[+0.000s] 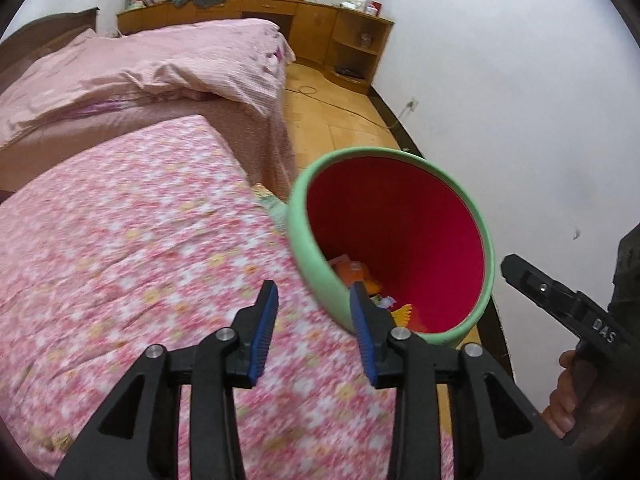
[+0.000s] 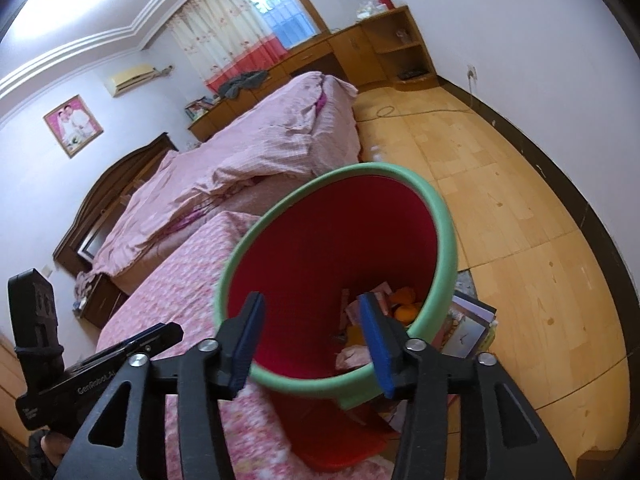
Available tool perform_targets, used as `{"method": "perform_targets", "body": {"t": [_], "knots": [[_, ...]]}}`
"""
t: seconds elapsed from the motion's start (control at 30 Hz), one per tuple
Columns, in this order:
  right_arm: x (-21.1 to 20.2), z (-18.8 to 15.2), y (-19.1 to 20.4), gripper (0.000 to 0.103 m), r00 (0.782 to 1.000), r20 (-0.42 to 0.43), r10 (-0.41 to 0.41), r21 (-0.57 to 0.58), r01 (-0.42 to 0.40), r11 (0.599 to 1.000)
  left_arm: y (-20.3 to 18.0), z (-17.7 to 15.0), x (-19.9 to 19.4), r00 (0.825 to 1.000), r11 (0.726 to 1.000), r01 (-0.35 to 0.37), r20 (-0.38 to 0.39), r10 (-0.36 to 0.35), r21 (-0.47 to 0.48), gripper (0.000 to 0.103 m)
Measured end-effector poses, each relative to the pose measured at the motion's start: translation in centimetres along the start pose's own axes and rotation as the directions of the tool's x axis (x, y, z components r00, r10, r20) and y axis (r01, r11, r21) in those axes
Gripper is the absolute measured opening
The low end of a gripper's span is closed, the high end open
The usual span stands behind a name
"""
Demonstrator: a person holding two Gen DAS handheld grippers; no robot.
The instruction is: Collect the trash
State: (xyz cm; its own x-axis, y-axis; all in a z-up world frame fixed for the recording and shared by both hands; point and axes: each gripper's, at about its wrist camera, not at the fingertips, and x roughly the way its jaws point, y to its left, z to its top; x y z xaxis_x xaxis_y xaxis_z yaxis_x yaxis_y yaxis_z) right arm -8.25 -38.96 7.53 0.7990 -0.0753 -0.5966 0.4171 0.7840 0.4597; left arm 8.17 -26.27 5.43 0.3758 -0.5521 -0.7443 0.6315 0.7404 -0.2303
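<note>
A red trash bin with a green rim (image 1: 298,240) stands beside the bed; it also shows in the right wrist view (image 2: 444,216). Inside lie several pieces of trash (image 1: 352,272), among them orange peel (image 2: 404,304) and paper scraps. My left gripper (image 1: 314,312) is open and empty, over the bed edge next to the bin's rim. My right gripper (image 2: 312,328) is open and empty, above the bin's mouth. The right gripper's body shows at the right of the left wrist view (image 1: 560,300).
A bed with a pink floral sheet (image 1: 140,240) lies left of the bin, with a pink quilt (image 1: 160,64) further back. Books or papers (image 2: 468,328) lie on the wooden floor (image 2: 520,200) beside the bin. Wooden cabinets (image 1: 352,40) line the far wall.
</note>
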Motion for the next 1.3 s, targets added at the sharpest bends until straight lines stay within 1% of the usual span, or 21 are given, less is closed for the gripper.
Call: {"method": "perform_targets", "body": {"t": [0.1, 0.27, 0.33, 0.37, 0.4, 0.5, 0.7, 0.87, 0.93, 1.0, 1.03, 1.17, 1.27, 1.3], "knots": [[-0.6, -0.7, 1.4, 0.06, 1.0, -0.007, 0.014, -0.015, -0.014, 1.0, 0.6, -0.9, -2.3, 0.999, 1.0, -0.021, 0.025, 0.022, -0.014, 0.046], [-1.1, -2.2, 3.3, 0.061, 0.999, -0.031, 0.041, -0.033, -0.042, 0.999, 2.1, -2.5, -5.6, 0.995, 0.996, -0.066, 0.064, 0.07, -0.061, 0.047], [-1.3, -2.9, 4.1, 0.066, 0.998, -0.04, 0.043, -0.05, -0.045, 0.998, 2.9, -3.1, -6.7, 0.993, 0.993, -0.086, 0.076, 0.092, -0.078, 0.047], [-1.5, -3.3, 4.7, 0.073, 0.998, -0.044, 0.043, -0.063, -0.046, 0.997, 3.4, -3.4, -7.1, 0.992, 0.992, -0.093, 0.08, 0.101, -0.088, 0.047], [-1.6, -3.7, 5.2, 0.075, 0.998, -0.044, 0.044, -0.069, -0.047, 0.997, 4.0, -4.0, -7.9, 0.99, 0.989, -0.103, 0.084, 0.112, -0.104, 0.047], [-2.1, -4.6, 6.5, 0.075, 0.996, -0.053, 0.065, -0.089, -0.069, 0.994, 5.3, -5.3, -9.5, 0.986, 0.982, -0.129, 0.087, 0.142, -0.137, 0.047], [-3.2, -6.7, 9.8, 0.075, 0.994, -0.059, 0.087, -0.16, -0.095, 0.982, 8.1, -8.3, -12.9, 0.97, 0.958, -0.198, 0.099, 0.222, -0.208, 0.047], [-3.6, -8.9, 11.8, 0.076, 0.992, -0.066, 0.103, -0.205, -0.115, 0.972, 10.0, -10.9, -15.5, 0.953, 0.931, -0.246, 0.107, 0.283, -0.269, 0.048], [-3.7, -9.8, 12.5, 0.076, 0.993, -0.061, 0.096, -0.235, -0.108, 0.966, 10.7, -12.0, -16.3, 0.945, 0.92, -0.262, 0.114, 0.305, -0.29, 0.048], [-3.8, -10.5, 13.1, 0.08, 0.995, -0.053, 0.086, -0.259, -0.097, 0.961, 11.3, -13.2, -17.2, 0.935, 0.908, -0.285, 0.12, 0.334, -0.309, 0.048], [-3.8, -11.0, 13.4, 0.08, 0.995, -0.048, 0.083, -0.271, -0.093, 0.958, 11.5, -13.6, -17.5, 0.932, 0.903, -0.292, 0.12, 0.343, -0.315, 0.048], [-3.6, -12.5, 14.2, 0.08, 0.996, -0.047, 0.076, -0.302, -0.087, 0.949, 12.4, -15.4, -18.4, 0.908, 0.875, -0.337, 0.126, 0.4, -0.347, 0.048], [-3.6, -13.4, 14.7, 0.08, 0.996, -0.052, 0.076, -0.326, -0.089, 0.941, 12.7, -16.6, -19.1, 0.886, 0.855, -0.369, 0.141, 0.443, -0.366, 0.048], [-3.6, -13.7, 14.8, 0.08, 0.996, -0.053, 0.075, -0.332, -0.088, 0.939, 12.7, -17.0, -19.4, 0.876, 0.848, -0.379, 0.152, 0.458, -0.371, 0.048]]}}
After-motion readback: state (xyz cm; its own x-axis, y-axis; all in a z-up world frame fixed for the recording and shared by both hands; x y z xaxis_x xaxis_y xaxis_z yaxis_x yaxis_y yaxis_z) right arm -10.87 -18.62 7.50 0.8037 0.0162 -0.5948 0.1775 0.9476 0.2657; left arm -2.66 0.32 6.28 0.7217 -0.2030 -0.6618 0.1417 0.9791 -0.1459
